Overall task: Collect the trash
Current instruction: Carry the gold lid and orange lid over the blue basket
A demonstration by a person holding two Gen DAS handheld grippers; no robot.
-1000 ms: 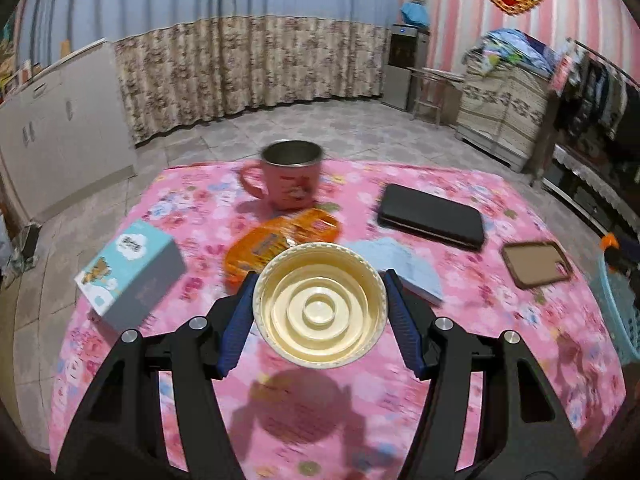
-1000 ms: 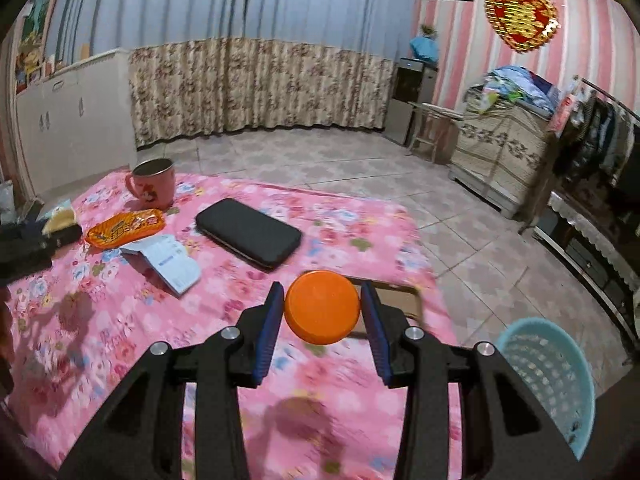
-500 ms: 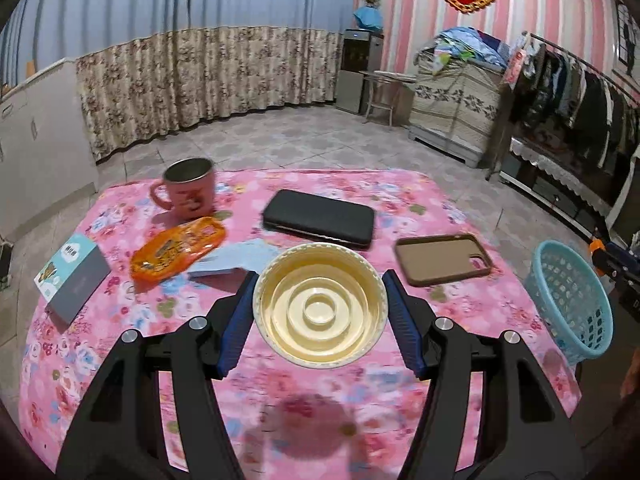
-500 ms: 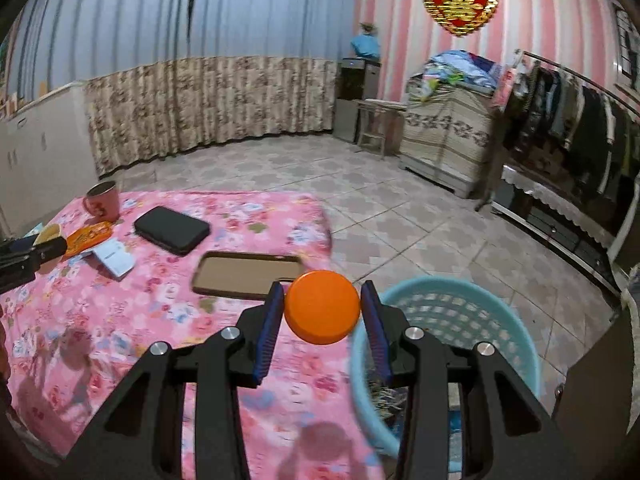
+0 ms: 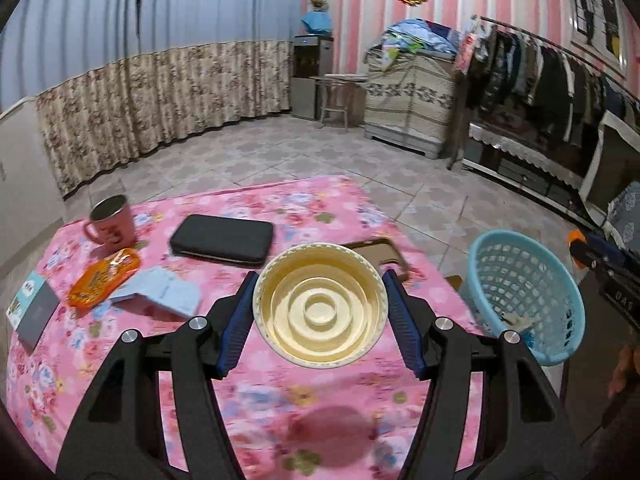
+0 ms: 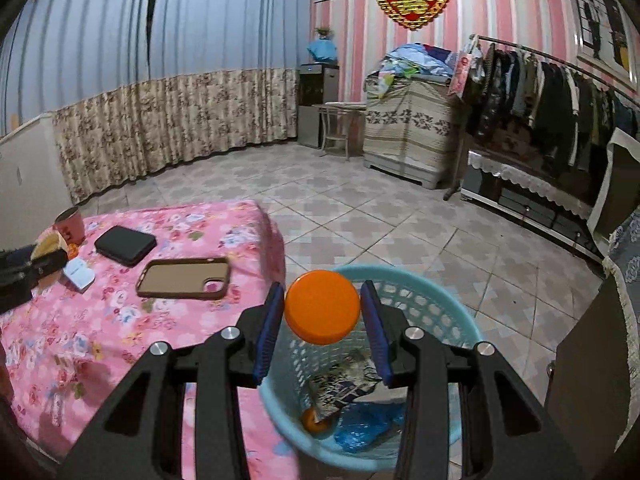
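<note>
My left gripper (image 5: 320, 308) is shut on a round cream plastic lid (image 5: 320, 304), held above the pink flowered table (image 5: 280, 400). My right gripper (image 6: 322, 312) is shut on a round orange cap (image 6: 322, 307) and holds it over the near rim of the light blue basket (image 6: 440, 304). The basket stands on the floor off the table's right edge and holds wrappers, a blue bag and an orange piece. It also shows in the left wrist view (image 5: 560, 280). An orange snack wrapper (image 5: 103, 277) and a pale blue paper (image 5: 160, 292) lie on the table.
A red mug (image 5: 110, 226), a black case (image 5: 222, 238), a brown phone case (image 6: 186, 277) and a small box (image 5: 30, 312) are on the table. A dark cabinet (image 6: 592, 380) stands right of the basket. Tiled floor lies beyond.
Both grippers swung right. The right gripper carried the orange cap from above the table to over the basket. The left gripper, still holding the lid, now faces the table's right side and the basket.
</note>
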